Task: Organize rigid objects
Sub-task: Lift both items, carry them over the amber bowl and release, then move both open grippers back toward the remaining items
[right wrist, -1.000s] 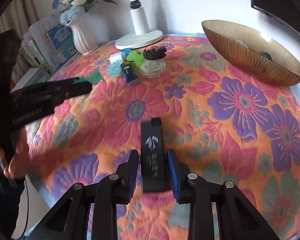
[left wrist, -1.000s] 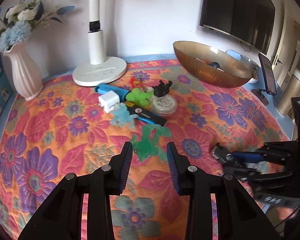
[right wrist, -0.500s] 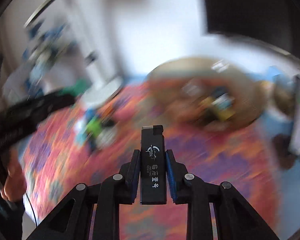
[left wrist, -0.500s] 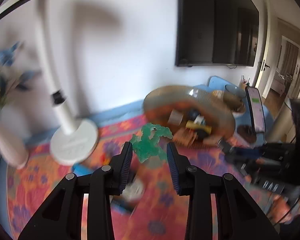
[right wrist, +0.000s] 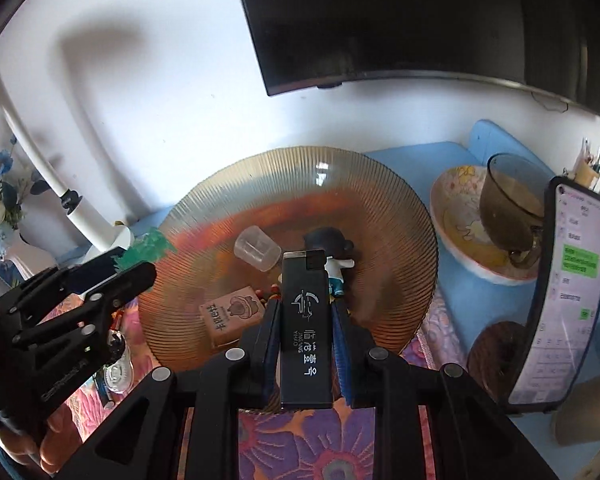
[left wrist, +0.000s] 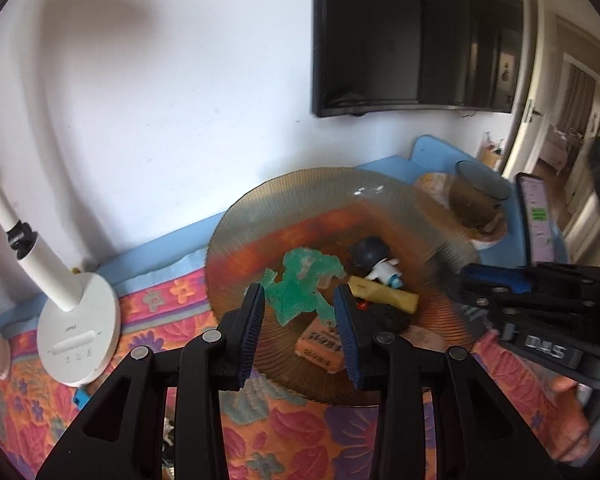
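While I held over the amber bowl [right wrist: 380, 184], right gripper [right wrist: 306, 340] clamped black lighter [right wrist: 305, 320], long axis pointing straight ahead, left gripper [left wrist: 300, 308] jaws opening around green figure [left wrist: 302, 284].

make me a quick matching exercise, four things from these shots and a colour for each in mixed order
Things:
1. toy figure between the left gripper fingers
2. lighter in the right gripper
3. lamp base
4. ribbed bowl

Colours:
A. white
B. amber
C. translucent green
D. black

Pairs: 1-C, 2-D, 3-A, 4-B
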The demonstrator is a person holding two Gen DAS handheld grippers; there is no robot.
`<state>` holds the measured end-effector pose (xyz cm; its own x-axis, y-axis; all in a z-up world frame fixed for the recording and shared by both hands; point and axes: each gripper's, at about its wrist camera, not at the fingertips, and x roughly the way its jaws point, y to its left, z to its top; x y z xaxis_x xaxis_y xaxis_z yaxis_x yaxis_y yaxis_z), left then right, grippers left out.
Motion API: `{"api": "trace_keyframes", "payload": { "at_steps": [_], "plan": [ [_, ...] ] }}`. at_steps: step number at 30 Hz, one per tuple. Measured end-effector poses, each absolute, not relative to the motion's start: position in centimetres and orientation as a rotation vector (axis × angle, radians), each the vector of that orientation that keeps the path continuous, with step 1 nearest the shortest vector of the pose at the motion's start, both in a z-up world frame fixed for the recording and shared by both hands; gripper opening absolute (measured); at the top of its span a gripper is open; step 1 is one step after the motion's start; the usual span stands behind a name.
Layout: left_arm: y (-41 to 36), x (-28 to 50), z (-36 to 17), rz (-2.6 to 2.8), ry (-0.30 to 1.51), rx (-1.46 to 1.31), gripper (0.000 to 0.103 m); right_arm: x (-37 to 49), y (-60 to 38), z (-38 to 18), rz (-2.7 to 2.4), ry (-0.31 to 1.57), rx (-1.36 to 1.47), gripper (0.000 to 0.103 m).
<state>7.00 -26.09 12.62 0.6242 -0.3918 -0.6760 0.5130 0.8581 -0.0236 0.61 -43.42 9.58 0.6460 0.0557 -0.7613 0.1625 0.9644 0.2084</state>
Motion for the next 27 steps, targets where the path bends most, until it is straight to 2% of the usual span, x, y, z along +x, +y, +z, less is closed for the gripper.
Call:
{"api": "trace_keyframes", "payload": {
  "at_steps": [1, 2, 6, 10, 16, 20, 24, 26, 27],
  "plan": [
    [-26.1, 7.1, 12.9, -0.511, 0.728, 0.182, 0.061, 0.8, -43.7, 9.4, -0.056, 0.870, 0.282, 0.028],
    [-25.7, 6.7, 13.3, -0.493, 0.711, 0.182, 0.075, 1.0, -44.1, 9.2, -0.062, 0.877, 0.299, 0.031],
    [-23.4, 5.7, 15.1, -0.510, 0.690, 0.138, 0.075, -0.2, -44.4, 10.0, -0.059, 0.866, 0.337, 0.032],
    [-19.8, 4.2, 17.6, -0.483, 0.658, 0.073, 0.075, -2.1, -42.6, 11.7, -0.043, 0.830, 0.323, 0.048],
    [-13.8, 0.6, 22.2, -0.422, 0.581, 0.015, 0.075, -4.5, -37.4, 15.4, 0.033, 0.781, 0.274, 0.050],
    [-9.5, -3.9, 23.7, -0.354, 0.507, 0.017, 0.075, -6.4, -33.8, 17.6, 0.104, 0.743, 0.270, 0.060],
    [-4.4, -7.4, 23.2, -0.281, 0.488, 0.001, 0.083, -7.5, -29.2, 18.2, 0.182, 0.736, 0.219, 0.060],
    [-1.6, -8.5, 22.4, -0.239, 0.483, -0.048, 0.086, -7.9, -26.7, 17.7, 0.200, 0.743, 0.183, 0.067],
    [-0.4, -8.9, 21.7, -0.214, 0.484, -0.072, 0.086, -8.1, -25.7, 17.3, 0.199, 0.748, 0.166, 0.083]
  ]
}}
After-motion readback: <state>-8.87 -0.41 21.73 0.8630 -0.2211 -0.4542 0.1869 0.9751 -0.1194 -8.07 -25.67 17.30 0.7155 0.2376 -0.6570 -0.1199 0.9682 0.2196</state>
